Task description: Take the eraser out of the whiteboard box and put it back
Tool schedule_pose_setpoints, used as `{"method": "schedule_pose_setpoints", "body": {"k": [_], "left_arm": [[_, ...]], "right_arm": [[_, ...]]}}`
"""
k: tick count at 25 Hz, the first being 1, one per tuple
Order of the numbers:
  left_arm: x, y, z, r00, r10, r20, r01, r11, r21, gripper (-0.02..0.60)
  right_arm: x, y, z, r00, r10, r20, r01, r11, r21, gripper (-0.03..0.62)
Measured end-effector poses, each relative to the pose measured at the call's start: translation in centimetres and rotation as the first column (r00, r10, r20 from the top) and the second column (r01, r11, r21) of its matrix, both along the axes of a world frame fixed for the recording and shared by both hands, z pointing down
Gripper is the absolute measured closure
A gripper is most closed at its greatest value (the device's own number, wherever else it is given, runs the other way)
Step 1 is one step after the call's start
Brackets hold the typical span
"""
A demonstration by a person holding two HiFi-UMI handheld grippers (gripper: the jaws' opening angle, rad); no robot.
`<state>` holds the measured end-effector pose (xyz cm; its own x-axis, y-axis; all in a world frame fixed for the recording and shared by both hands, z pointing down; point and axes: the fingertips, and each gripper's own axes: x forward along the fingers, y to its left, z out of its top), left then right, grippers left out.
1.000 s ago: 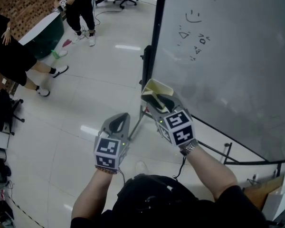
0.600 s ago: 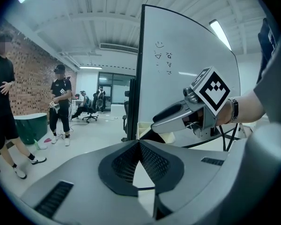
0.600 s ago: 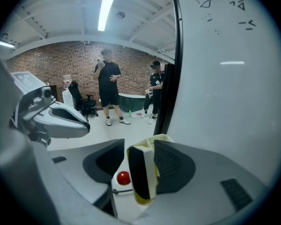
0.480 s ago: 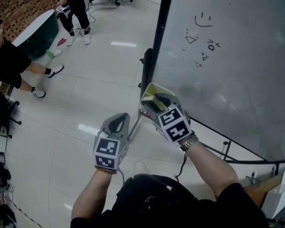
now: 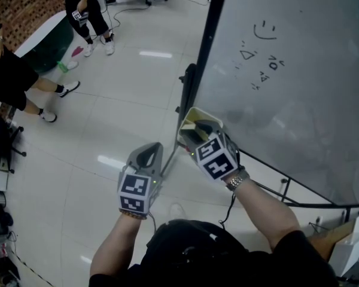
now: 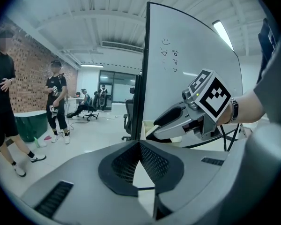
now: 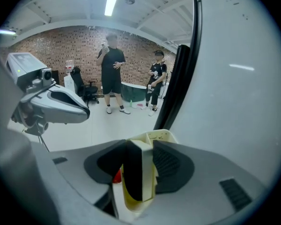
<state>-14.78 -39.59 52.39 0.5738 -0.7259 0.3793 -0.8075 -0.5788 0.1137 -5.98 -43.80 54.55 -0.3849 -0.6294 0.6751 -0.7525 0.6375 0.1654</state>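
Right gripper view: the right gripper (image 7: 140, 146) grips the one eraser (image 7: 140, 172) between wide jaws that have just been closing a little, directly over the single whiteboard box (image 7: 163, 136). The left gripper (image 6: 139, 146) is closed and empty, beside it. Farther off are one whiteboard (image 7: 234, 78) and two people (image 7: 112, 74).

I saw the whiteboard (image 5: 299, 70) and its black post (image 5: 202, 58) walling off the right; the box (image 5: 197, 111) blocked the post's foot, while open floor (image 5: 125, 94) lay left, people (image 5: 15, 76) standing well away
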Motion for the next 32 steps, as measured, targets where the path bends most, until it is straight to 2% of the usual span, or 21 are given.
{"method": "schedule_pose_setpoints", "body": {"k": [15,32], "left_arm": [[0.1,0.0,-0.9,1.000,0.006,0.000,-0.007,1.000,0.020,0.581],[-0.1,1.4,-4.8,1.000,0.023,0.002,-0.023,0.995,0.095,0.581]], "right_arm": [[0.4,-0.1,-2.2,0.998,0.035,0.052,-0.038,0.997,0.070,0.410],[1.0,1.0,-8.9,0.992,0.079,0.098,-0.100,0.969,0.228,0.416]]}}
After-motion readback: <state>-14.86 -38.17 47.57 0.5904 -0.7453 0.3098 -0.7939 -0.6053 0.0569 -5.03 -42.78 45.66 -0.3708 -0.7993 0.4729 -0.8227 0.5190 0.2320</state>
